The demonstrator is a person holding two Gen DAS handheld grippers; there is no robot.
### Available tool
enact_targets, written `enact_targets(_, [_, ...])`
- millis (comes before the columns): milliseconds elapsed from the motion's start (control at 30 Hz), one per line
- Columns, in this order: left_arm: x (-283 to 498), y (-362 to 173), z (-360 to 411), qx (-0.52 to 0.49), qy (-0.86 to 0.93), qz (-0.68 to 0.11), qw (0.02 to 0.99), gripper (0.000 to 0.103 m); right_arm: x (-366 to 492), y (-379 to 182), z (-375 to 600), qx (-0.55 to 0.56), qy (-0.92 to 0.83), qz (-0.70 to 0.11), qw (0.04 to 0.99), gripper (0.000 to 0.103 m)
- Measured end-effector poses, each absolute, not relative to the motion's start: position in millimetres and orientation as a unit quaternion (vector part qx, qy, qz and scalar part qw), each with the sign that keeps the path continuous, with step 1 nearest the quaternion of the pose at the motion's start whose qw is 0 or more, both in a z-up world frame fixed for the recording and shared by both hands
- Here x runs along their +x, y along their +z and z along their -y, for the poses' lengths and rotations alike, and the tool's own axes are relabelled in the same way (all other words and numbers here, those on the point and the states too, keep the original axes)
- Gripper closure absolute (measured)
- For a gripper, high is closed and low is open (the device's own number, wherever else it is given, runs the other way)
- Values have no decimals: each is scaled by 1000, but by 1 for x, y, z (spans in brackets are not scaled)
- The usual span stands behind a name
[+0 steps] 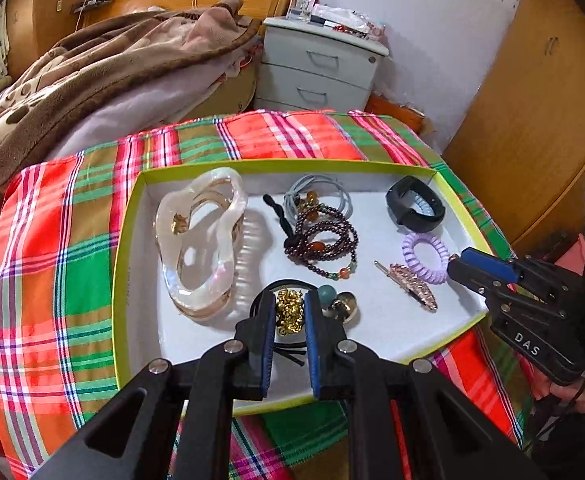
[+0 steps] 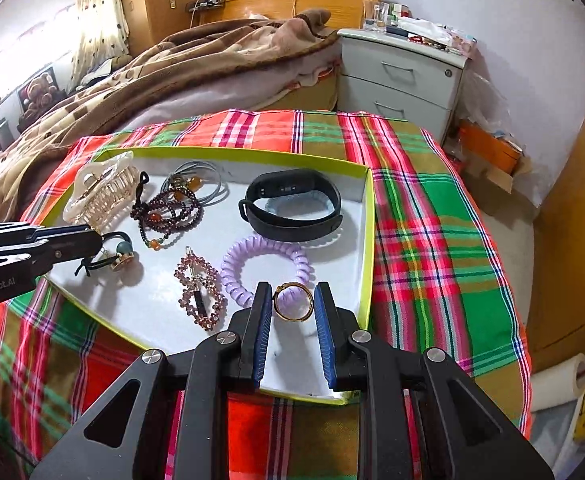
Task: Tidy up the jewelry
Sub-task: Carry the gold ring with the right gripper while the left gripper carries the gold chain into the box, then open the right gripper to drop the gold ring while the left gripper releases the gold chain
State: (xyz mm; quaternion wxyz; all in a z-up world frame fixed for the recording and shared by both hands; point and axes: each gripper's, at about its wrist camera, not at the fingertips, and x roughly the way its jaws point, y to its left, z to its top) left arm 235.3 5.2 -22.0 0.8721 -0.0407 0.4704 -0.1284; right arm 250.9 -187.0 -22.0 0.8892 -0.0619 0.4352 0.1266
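Note:
A shallow box with a yellow-green rim point(image 1: 132, 216) point(image 2: 366, 240) sits on a plaid cloth. It holds a pearly hair claw point(image 1: 200, 240) point(image 2: 100, 192), a dark bead bracelet point(image 1: 324, 240) point(image 2: 168, 212), a black wristband point(image 1: 414, 204) point(image 2: 292, 204), a lilac coil hair tie point(image 1: 426, 256) point(image 2: 264, 264) and a pink crystal clip point(image 1: 412, 284) point(image 2: 200, 292). My left gripper point(image 1: 290, 304) point(image 2: 92, 240) is shut on a gold bead cluster point(image 1: 288, 312) of a black hair tie. My right gripper point(image 2: 292, 300) point(image 1: 458, 264) is shut on a gold ring point(image 2: 292, 300) above the box's near right part.
The plaid cloth point(image 1: 52, 280) point(image 2: 432, 220) covers the table. A bed with a brown blanket point(image 1: 92, 68) point(image 2: 172, 68) lies behind, a grey nightstand point(image 1: 316, 68) point(image 2: 400, 72) at the back, and a wooden wardrobe point(image 1: 532, 100) on the right.

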Motion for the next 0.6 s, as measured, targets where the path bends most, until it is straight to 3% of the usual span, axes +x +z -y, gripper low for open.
enact_targets(400, [235,-31,-6,-42,-120,-483,866,88,251,-22,183,-78,121,-434,890,80])
enact_targets(600, [236,-32,-6,-43,-121,-483,866,81,252,-22,184,-70,120,-435,889,80])
